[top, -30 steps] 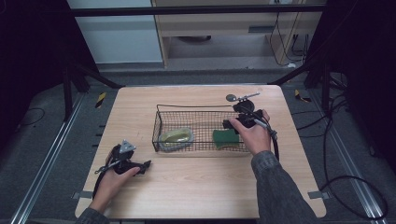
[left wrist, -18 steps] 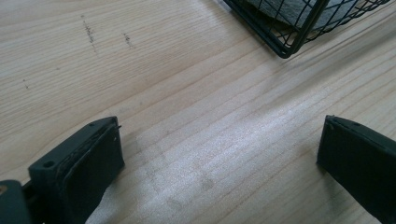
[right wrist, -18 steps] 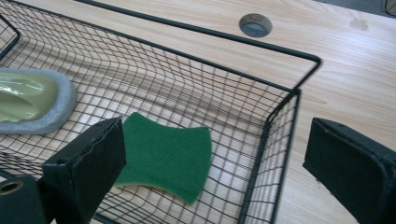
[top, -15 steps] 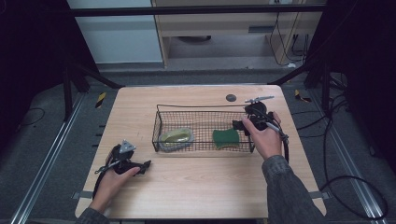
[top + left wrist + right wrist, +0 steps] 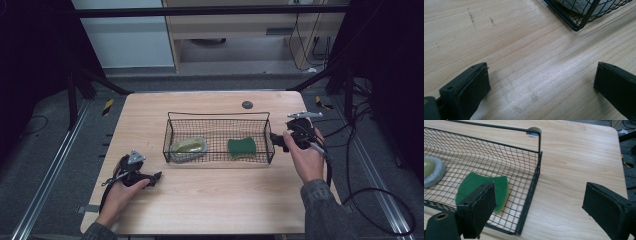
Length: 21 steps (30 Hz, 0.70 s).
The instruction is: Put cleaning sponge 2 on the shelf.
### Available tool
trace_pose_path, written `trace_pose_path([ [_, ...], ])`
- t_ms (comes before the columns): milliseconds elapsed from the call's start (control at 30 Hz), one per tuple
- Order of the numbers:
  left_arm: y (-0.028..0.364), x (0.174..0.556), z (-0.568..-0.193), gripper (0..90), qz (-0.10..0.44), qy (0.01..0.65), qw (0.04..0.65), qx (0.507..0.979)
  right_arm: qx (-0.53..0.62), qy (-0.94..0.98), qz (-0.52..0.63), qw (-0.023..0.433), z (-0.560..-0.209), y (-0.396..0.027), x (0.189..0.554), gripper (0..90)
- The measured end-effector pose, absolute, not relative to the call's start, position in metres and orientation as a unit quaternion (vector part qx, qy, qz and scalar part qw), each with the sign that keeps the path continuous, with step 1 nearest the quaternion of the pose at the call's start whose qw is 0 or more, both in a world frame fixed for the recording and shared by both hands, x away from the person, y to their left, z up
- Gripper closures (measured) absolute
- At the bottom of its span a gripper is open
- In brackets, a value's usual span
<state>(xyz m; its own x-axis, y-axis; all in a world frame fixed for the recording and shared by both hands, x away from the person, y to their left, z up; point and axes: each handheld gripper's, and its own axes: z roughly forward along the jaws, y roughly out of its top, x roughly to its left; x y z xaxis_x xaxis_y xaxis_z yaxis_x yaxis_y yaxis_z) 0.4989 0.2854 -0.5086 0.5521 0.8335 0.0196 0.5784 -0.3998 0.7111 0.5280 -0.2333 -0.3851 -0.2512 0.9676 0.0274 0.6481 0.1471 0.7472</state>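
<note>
A black wire basket (image 5: 218, 116) stands mid-table. Inside it lie a green sponge (image 5: 242, 147) at the right and a grey-rimmed yellowish sponge (image 5: 189, 147) at the left. My right gripper (image 5: 276, 141) hovers just outside the basket's right end, open; its jaws have just been closing a little with nothing between them. In the right gripper view the gripper (image 5: 540, 187) straddles the basket's corner (image 5: 537, 165), with the green sponge (image 5: 471, 182) behind the left jaw. My left gripper (image 5: 155, 177) rests open on the table, front left; its view (image 5: 541, 72) faces bare wood.
A small dark round disc (image 5: 247, 104) sits on the table behind the basket, also seen as the disc (image 5: 533, 131) past the basket's far corner. The basket's near corner (image 5: 576, 25) shows ahead of the left gripper. Cables trail off the table's right edge.
My right gripper has moved right, from over the basket's right end to just outside it. The green sponge stays in the basket. The left gripper has not moved.
</note>
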Motion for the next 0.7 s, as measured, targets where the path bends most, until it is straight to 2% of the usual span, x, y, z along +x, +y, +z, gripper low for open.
trace_pose_path([
  [267, 0.285, 0.499, -0.509, 0.0, 0.19, 0.433, 0.335, 0.815, 0.569, 0.706, 0.333, 0.258, -0.398, -0.257, 0.515, 11.7],
  [500, 0.285, 0.499, -0.509, 0.0, 0.19, 0.433, 0.335, 0.815, 0.577, 0.701, 0.326, 0.265, -0.43, -0.276, 0.504, 11.5],
  [700, 0.285, 0.5, -0.509, 0.0, 0.19, 0.433, 0.335, 0.815, 0.592, 0.693, 0.328, 0.249, -0.467, -0.289, 0.498, 11.7],
])
